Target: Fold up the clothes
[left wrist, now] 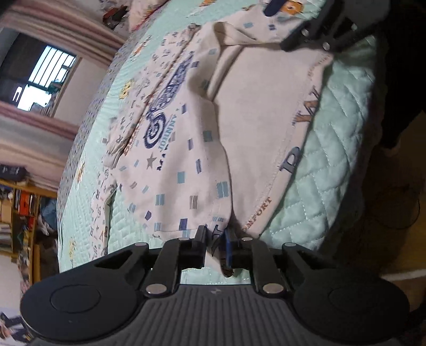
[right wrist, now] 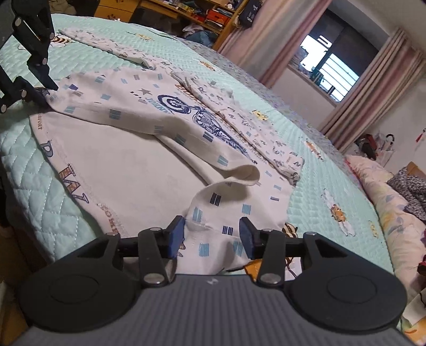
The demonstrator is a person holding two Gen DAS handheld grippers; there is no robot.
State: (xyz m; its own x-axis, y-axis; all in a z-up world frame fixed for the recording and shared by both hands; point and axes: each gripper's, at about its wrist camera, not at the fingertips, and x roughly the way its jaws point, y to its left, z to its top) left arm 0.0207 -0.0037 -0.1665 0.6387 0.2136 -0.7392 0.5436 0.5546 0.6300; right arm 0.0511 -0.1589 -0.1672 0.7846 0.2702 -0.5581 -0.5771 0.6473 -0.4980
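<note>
The left gripper [left wrist: 217, 239] pinches the hem corner of a white motorcycle-print shirt [right wrist: 149, 111] lying on a mint quilted bedspread [right wrist: 332, 186]. The right gripper [right wrist: 211, 234] stands with its jaws spread around the shirt's other hem corner.

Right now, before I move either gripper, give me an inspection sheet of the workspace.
Surface: mint quilted bedspread, cartoon prints.
Job's things: white printed shirt spread out, hem turned back showing plain inside; matching printed garment lies beyond it.
Clutter: pillow and dark patterned cloth at bed edge.
Grippers: left gripper shut on the shirt's edge; right gripper open, fingers astride the shirt's opposite corner.
Cables: nothing seen.
Surroundings: window, striped curtains, crowded wooden shelves.
</note>
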